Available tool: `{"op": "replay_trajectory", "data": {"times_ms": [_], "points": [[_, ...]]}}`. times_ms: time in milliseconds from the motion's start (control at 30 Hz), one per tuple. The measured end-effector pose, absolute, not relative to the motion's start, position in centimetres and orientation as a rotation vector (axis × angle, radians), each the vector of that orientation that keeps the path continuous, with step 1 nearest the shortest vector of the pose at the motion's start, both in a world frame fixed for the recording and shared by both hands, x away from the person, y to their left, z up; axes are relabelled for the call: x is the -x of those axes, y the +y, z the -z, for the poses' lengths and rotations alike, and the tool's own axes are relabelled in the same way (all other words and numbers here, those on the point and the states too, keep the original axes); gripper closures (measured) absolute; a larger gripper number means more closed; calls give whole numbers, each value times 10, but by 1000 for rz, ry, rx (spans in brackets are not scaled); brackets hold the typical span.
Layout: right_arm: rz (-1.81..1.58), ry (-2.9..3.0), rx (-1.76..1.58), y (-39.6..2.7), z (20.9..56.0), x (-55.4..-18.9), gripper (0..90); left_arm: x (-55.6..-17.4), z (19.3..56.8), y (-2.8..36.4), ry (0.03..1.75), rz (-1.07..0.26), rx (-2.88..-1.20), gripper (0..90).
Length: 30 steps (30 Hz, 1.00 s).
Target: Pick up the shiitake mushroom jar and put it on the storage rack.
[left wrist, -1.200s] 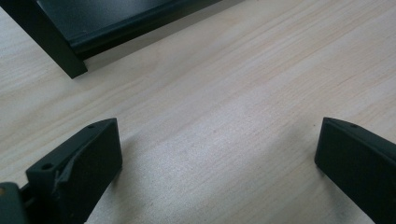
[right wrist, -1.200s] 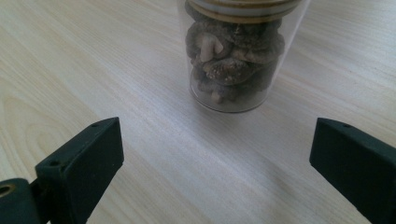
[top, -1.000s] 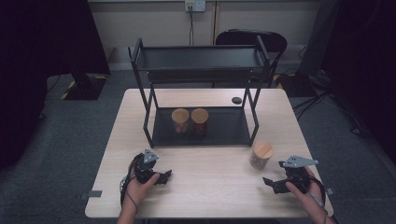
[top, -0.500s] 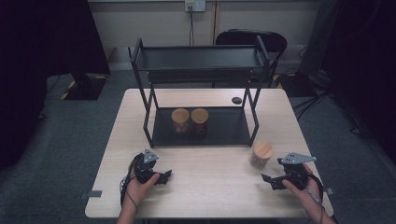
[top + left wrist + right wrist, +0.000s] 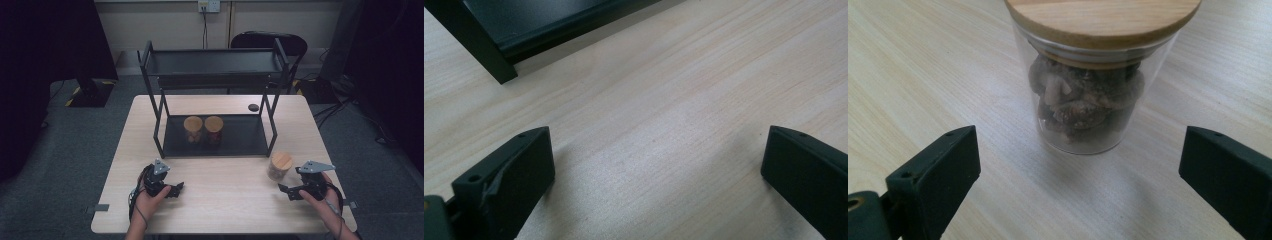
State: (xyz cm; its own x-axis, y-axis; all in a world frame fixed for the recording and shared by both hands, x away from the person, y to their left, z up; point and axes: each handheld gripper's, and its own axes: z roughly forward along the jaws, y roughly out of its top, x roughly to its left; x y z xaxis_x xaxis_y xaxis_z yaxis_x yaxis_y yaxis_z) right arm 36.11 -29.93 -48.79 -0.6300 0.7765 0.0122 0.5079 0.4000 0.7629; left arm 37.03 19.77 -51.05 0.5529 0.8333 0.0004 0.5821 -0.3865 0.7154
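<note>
A glass jar [image 5: 279, 166] with a wooden lid and brown contents stands on the table at the front right, outside the rack. In the right gripper view the jar [image 5: 1088, 100] is just ahead, between the lines of the two jaws and apart from them. My right gripper [image 5: 288, 191] [image 5: 1079, 139] is open, a little right of and nearer than the jar. At the front left, my left gripper [image 5: 175, 189] [image 5: 658, 141] is open over bare wood, with nothing between its jaws.
A black two-level rack [image 5: 217, 62] stands mid-table; its lower shelf [image 5: 245, 137] carries two wooden-lidded jars [image 5: 193, 128] [image 5: 213, 128]. A rack leg [image 5: 479, 45] is ahead of the left gripper. A small dark disc [image 5: 253, 107] lies behind the rack.
The right gripper has edged slightly forward and left, closer to the jar. The left gripper and the jars have stayed put.
</note>
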Motion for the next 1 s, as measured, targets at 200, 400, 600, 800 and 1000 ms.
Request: {"op": "replay_trajectory", "data": {"times_ms": [200,400,600,800,1000], "points": [[-1089,2311,-1125,-299,489,-365,21,-370,511,198,1133,-478,-2111,3],[-1100,2307,-1135,-296,489,-368,20,-370,511,198,1133,-478,-2111,3],[-1100,2305,-1131,-292,488,-373,21,-370,511,198,1132,-477,-2111,3],[-1096,2301,-1140,-290,490,-377,21,-370,511,198,1130,-477,-2112,3],[-1109,2289,-1149,-288,490,-381,26,-370,511,198,1130,-477,-2113,3]]}}
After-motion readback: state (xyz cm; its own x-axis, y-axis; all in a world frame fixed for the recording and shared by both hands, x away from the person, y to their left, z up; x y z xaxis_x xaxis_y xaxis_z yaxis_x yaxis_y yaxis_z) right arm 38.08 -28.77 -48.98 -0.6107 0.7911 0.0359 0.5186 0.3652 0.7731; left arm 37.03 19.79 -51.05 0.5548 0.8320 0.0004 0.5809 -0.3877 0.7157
